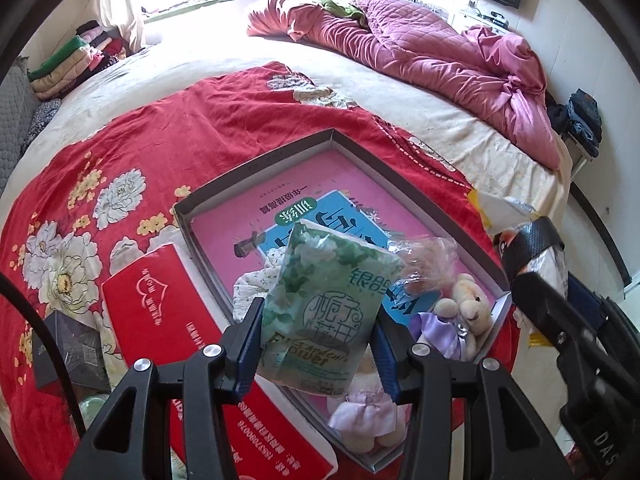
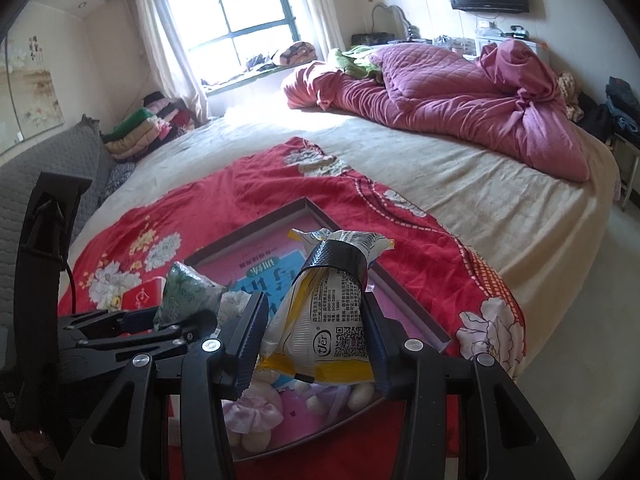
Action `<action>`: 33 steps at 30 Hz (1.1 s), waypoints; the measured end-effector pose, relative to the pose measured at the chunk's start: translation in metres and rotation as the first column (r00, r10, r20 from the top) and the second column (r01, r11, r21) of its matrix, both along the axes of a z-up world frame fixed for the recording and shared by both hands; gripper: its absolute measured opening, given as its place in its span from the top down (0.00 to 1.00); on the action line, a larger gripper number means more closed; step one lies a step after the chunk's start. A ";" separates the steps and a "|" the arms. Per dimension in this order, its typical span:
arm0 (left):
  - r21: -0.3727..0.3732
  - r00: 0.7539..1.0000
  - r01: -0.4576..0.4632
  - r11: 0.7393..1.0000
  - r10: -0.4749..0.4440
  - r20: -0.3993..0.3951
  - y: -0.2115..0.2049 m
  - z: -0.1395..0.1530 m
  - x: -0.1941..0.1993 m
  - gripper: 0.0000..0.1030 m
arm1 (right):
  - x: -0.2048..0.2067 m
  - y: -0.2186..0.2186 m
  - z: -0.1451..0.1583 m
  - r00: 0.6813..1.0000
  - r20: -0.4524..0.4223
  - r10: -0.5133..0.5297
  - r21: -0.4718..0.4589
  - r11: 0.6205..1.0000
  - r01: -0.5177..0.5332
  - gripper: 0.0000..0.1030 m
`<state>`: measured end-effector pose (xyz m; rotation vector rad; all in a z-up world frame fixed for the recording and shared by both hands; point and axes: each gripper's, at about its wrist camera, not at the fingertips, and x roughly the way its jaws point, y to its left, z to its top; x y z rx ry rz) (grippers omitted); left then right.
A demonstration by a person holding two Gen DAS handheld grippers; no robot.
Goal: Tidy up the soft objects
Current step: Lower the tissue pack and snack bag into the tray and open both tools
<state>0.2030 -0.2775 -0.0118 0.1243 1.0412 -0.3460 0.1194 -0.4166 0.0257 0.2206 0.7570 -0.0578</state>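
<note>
Left wrist: tissue pack [image 1: 320, 304] over tray rim [image 1: 256, 162], perhaps clear

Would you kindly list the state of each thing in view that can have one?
Left tongs: shut on the green tissue pack, held above the box.
Right tongs: shut on the yellow-white packet.
Box: open, lidless, on the red floral sheet.
Teddy bear: lying in the box.
Red tissue box: flat beside the box.
Pink quilt: crumpled.

Green tissue pack [image 1: 326, 304]: "Gardenia Flower", partly hidden. Gripper arm [image 1: 604, 446]: "DAS".
</note>
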 end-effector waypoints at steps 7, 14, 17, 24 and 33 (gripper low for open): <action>0.008 1.000 -0.009 1.000 0.009 -0.020 0.000 -0.010 0.009 0.53 | 0.005 0.001 -0.014 0.999 -0.036 0.024 -0.008 1.000 -0.024 0.53; 0.008 0.998 -0.016 1.000 0.016 -0.055 0.003 -0.021 0.015 0.53 | 0.009 0.007 -0.022 0.997 -0.042 0.062 -0.022 0.998 -0.063 0.53; 0.011 0.998 -0.013 1.000 0.014 -0.066 0.002 -0.024 0.018 0.53 | 0.012 0.011 -0.028 0.995 -0.059 0.077 -0.031 0.996 -0.079 0.53; 0.003 0.996 -0.032 0.999 0.032 -0.079 0.003 -0.027 0.024 0.52 | 0.016 0.021 -0.042 0.990 -0.080 0.116 -0.061 0.991 -0.121 0.53; 0.013 0.996 -0.032 0.999 0.033 -0.081 0.003 -0.031 0.028 0.52 | 0.020 0.029 -0.057 0.987 -0.079 0.143 -0.073 0.986 -0.149 0.53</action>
